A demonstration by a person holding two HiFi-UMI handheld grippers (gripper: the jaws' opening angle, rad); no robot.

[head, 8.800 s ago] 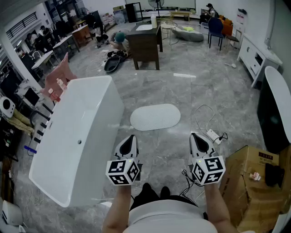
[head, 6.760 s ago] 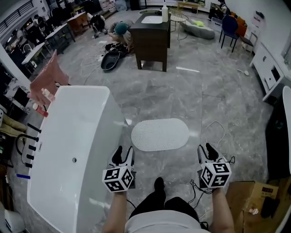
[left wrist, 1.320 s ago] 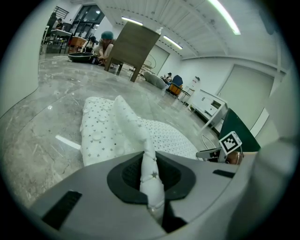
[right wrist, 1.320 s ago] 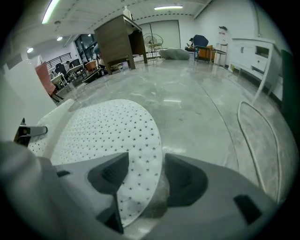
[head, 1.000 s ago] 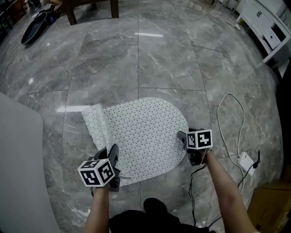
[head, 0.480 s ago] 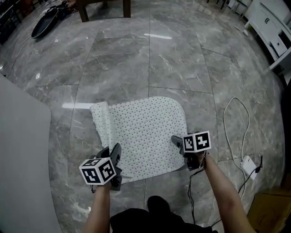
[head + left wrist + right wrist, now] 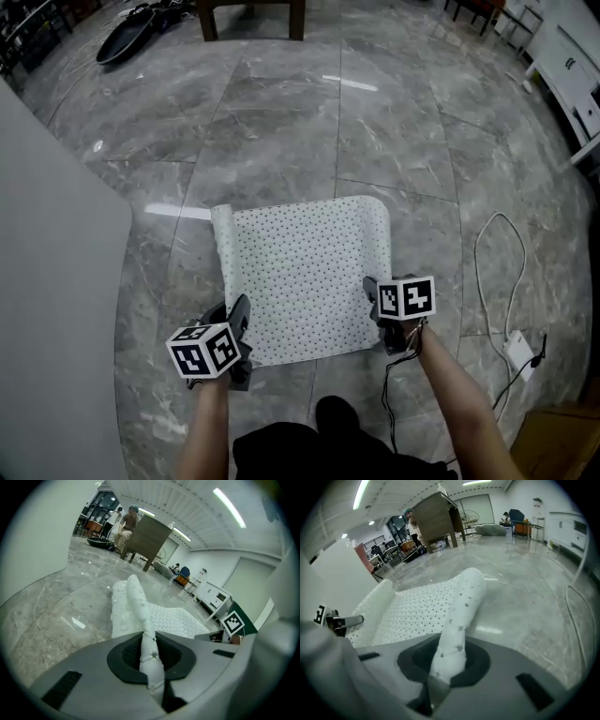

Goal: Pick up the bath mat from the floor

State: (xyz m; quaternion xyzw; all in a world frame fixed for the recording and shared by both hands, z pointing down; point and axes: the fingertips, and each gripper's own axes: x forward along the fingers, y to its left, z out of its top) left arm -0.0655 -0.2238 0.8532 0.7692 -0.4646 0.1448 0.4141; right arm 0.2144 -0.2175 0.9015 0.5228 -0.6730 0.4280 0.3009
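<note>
The white dotted bath mat (image 7: 300, 272) lies on the grey marble floor with both side edges curled upward. My left gripper (image 7: 239, 317) is shut on its near left corner; in the left gripper view the mat's edge (image 7: 136, 606) rises out of the closed jaws (image 7: 151, 670). At the mat's near right corner is my right gripper (image 7: 371, 291). Its jaws are closing, and the rolled right edge (image 7: 461, 606) is pinched between them (image 7: 439, 674).
A white bathtub (image 7: 47, 281) fills the left side. A white cable (image 7: 492, 272) and power strip (image 7: 521, 349) lie on the floor to the right. A dark cabinet's legs (image 7: 248, 14) stand far ahead. A cardboard box (image 7: 562, 441) sits at the bottom right.
The mat's right edge has come off the floor and curled over, with the right gripper now closed on it. The mat looks narrower. The left gripper keeps its grip.
</note>
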